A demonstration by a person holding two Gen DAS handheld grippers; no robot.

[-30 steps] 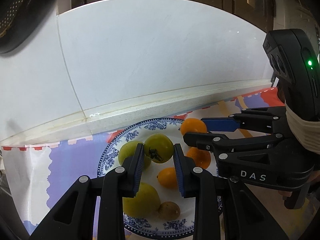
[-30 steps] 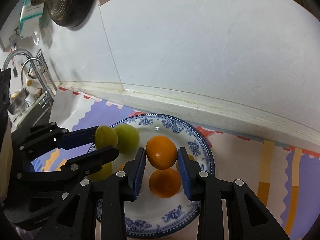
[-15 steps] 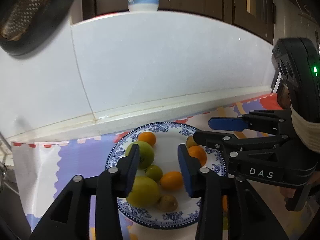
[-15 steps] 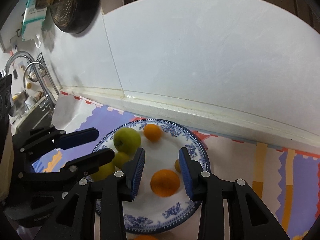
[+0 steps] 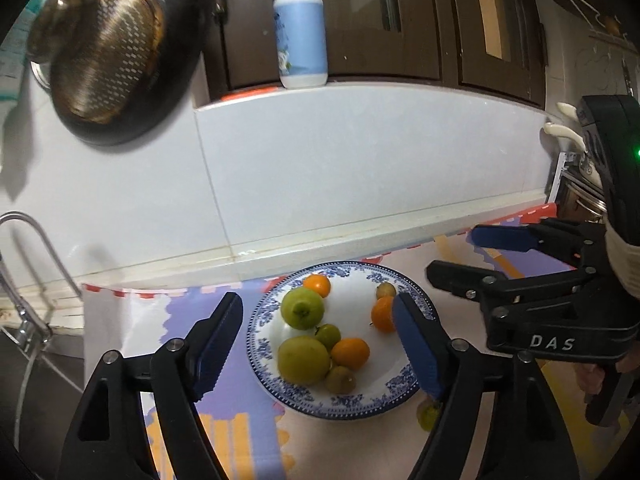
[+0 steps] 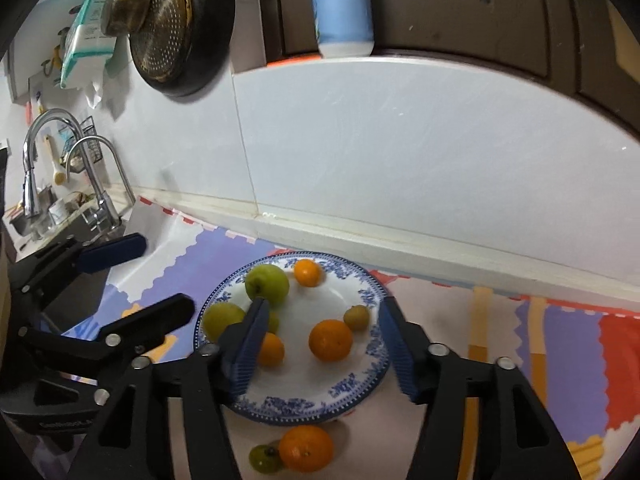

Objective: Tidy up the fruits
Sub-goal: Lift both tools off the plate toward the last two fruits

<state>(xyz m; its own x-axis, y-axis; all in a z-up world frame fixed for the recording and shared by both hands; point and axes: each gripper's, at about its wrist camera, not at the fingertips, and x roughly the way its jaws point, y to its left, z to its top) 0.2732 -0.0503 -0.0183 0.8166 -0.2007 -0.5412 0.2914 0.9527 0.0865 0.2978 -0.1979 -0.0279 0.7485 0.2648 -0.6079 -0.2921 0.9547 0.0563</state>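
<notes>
Both tools had let go and drawn back: the left tool (image 5: 318, 350) and right tool (image 6: 322, 346) hung wide apart, empty, above the plate (image 6: 362, 394). An orange (image 6: 306, 448) and green fruit (image 6: 262, 458) remained on the counter (image 6: 480, 344) at the plate's 6 o'clock.

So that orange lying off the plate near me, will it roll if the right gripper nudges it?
Probably. The orange is round and sits on the flat mat, so a sideways push could send it rolling. The small green fruit touching it may block it that way. Its skin looks firm, likely fine for open fingers.
</notes>
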